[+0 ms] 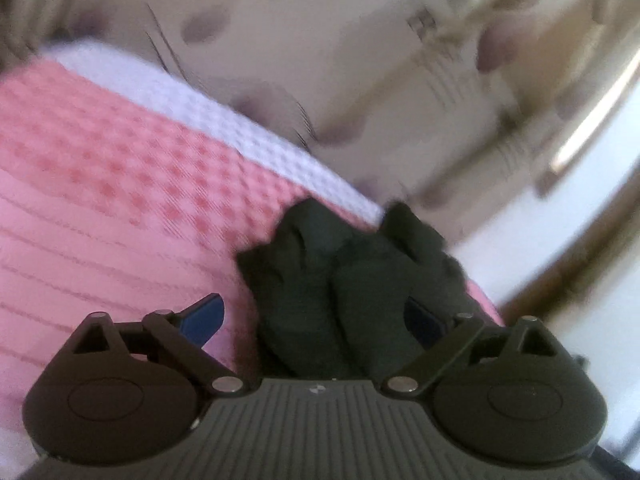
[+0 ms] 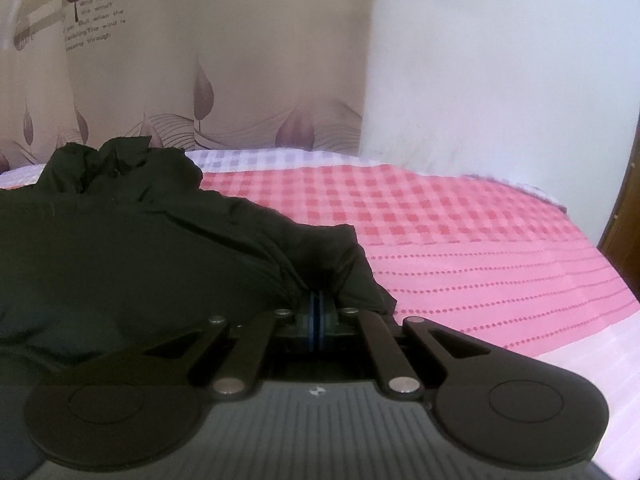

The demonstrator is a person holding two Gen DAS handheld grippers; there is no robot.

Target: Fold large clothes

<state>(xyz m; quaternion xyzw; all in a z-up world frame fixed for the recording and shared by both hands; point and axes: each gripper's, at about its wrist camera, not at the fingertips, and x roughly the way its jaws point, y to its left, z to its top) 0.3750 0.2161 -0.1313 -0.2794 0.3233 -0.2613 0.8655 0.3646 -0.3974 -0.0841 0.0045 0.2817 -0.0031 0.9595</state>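
Observation:
A dark green, almost black garment lies bunched on the pink checked bedsheet, filling the left of the right wrist view. My right gripper is shut on a fold at the garment's right edge, with the cloth pinched between its blue pads. In the blurred left wrist view, a crumpled part of the same garment sits on the sheet between the spread fingers of my left gripper. Its blue pads stand wide apart and do not press the cloth.
The bed's white checked border runs along a wall with leaf-pattern wallpaper. A plain white wall is at the right, with a brown wooden edge beyond it. The sheet right of the garment is bare.

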